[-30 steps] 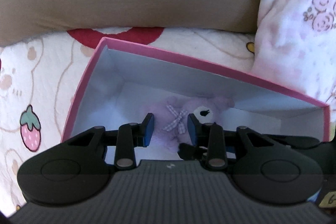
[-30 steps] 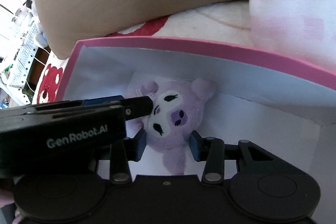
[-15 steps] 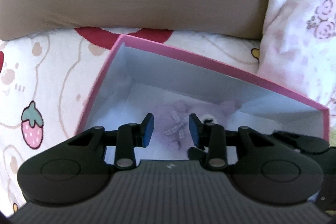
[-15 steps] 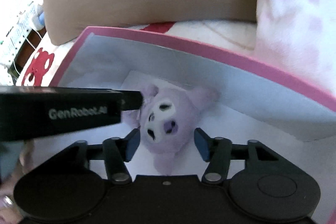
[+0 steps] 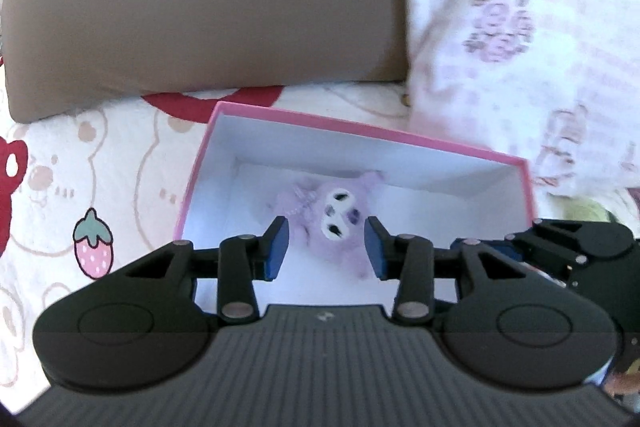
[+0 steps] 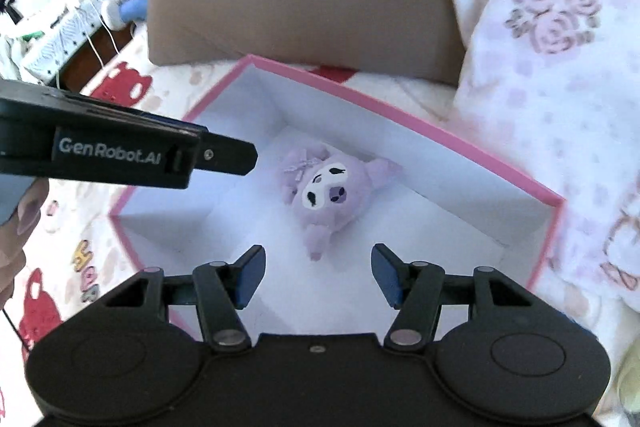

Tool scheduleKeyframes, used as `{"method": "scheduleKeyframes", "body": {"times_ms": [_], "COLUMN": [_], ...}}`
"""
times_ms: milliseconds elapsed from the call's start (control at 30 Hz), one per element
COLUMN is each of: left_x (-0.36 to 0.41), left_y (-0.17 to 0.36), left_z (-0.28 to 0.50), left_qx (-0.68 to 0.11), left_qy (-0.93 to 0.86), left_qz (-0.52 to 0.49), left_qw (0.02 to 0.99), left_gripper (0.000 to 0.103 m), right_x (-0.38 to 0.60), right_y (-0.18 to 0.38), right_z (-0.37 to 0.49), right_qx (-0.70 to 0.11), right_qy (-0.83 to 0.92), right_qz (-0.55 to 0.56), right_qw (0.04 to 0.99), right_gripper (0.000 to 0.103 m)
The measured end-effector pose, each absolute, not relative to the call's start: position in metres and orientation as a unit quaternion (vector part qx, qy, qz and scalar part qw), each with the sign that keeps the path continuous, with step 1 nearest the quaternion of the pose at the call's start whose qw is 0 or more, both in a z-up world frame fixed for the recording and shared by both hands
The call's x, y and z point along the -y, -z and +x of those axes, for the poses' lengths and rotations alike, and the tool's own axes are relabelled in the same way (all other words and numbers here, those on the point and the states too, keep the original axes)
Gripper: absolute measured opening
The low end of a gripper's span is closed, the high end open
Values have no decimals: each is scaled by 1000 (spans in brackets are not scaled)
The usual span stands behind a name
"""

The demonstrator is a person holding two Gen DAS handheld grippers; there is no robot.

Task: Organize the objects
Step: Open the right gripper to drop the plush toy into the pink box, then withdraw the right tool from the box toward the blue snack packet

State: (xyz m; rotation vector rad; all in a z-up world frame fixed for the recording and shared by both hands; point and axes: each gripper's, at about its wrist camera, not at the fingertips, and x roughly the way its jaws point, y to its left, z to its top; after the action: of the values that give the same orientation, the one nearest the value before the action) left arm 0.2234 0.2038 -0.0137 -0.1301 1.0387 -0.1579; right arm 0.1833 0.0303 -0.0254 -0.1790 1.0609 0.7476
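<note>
On printed bedding, purple plush (image 6: 326, 193) lies inside pink box (image 6: 404, 115), below both empty, parted grippers, left gripper (image 5: 326, 247) just opening.

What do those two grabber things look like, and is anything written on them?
Both are black plastic. The left gripper and right gripper have blue pads on their fingertips, silver rivets on the jointed links and ribbed bodies. White lettering "GenRobot.AI" runs along the left one's side. No cables or sleeves show.

A: Left gripper (image 5: 326, 247): tilted steeply down, jaws just opened a bit further, nothing between the pads.
B: Right gripper (image 6: 318, 273): same downward tilt, jaws parted wider, nothing gripped.
A: Left one also visible in right wrist view, side-on at left edge, fingers of the holding hand (image 6: 16, 227) beneath.
</note>
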Motion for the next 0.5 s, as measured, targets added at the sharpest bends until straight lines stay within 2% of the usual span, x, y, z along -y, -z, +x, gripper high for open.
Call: {"method": "scheduleKeyframes", "body": {"times_ms": [367, 500], "left_x": [-197, -189], "left_y": [-39, -55], "left_z": [166, 144], "left_qx": [-497, -488], "left_qy": [117, 133], "left_qz": [-58, -26], "left_qw": [858, 862], "left_gripper": [41, 43], "right_x": [-10, -3], "right_y": [-28, -34], "right_z": [132, 116], "right_qx": [-452, -477], "right_qy": [-352, -337], "right_qz": [-97, -109], "right_qw": [814, 804], "right_gripper": [64, 64]}}
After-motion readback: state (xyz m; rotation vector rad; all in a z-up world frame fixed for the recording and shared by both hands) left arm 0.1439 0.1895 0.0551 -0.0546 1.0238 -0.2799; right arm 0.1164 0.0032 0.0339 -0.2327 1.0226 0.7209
